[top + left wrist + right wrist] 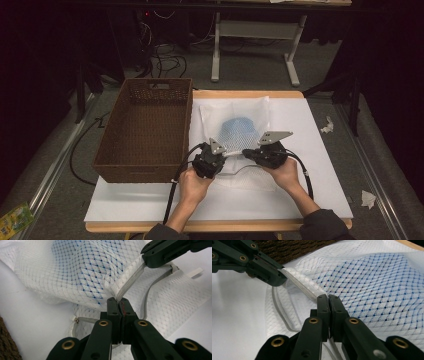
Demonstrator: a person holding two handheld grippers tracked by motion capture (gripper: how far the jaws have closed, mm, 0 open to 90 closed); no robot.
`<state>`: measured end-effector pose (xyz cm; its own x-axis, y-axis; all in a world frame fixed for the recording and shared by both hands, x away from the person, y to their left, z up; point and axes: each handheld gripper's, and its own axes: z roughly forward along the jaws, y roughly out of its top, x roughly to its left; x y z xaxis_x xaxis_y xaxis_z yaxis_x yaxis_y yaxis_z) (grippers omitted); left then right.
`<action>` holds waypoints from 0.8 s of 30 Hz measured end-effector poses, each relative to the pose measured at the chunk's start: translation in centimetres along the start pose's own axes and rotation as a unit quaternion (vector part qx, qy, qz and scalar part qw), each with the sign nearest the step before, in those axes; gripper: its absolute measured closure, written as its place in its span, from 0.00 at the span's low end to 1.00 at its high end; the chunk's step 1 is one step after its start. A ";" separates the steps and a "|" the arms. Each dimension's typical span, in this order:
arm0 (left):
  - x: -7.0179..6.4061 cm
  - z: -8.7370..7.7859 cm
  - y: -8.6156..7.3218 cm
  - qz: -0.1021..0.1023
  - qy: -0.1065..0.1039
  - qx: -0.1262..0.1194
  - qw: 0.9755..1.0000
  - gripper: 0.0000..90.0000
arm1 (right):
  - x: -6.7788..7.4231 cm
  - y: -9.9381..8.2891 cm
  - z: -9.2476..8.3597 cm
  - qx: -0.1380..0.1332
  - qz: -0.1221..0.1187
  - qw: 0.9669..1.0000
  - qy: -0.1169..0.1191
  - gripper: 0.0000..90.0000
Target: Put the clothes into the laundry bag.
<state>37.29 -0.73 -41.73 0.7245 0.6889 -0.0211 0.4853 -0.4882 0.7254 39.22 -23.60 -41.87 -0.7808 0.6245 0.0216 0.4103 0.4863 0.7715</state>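
Note:
A white mesh zip bag (235, 111) lies on the white table cover with a blue item (239, 130) inside it. My left gripper (224, 155) is shut on the bag's zipper edge (130, 277), its jaws pressed together on the tape in the left gripper view (117, 300). My right gripper (246, 152) is shut on the same edge a short way along (328, 297). The strip of zipper edge (302, 285) runs taut between the two grippers. The blue item shows through the mesh (372, 282). Part of the bag's near flap lies flat below the grippers.
An empty brown wicker basket (142, 130) stands at the left of the table, close to my left hand. The white cover (300, 195) lies bare at the front and right. Cables and a table frame (260, 30) are on the floor beyond.

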 end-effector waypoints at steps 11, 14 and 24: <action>0.0 0.5 -0.8 -0.007 -0.003 0.005 1.000 0.98 | 0.1 -0.8 0.4 -0.001 0.010 1.000 0.007 0.99; 0.0 0.8 -0.9 -0.001 0.001 0.013 1.000 0.98 | 0.1 -0.9 0.6 0.004 0.010 1.000 0.007 0.99; 0.0 1.6 -1.2 0.008 0.016 0.028 0.999 0.98 | 0.1 -1.6 1.5 0.011 0.018 1.000 0.005 0.99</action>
<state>37.48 -1.03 -43.74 0.7167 0.6973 0.0131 0.5011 -0.5279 0.6858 39.19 -23.38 -44.07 -0.7700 0.6356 0.0560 0.4483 0.4764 0.7564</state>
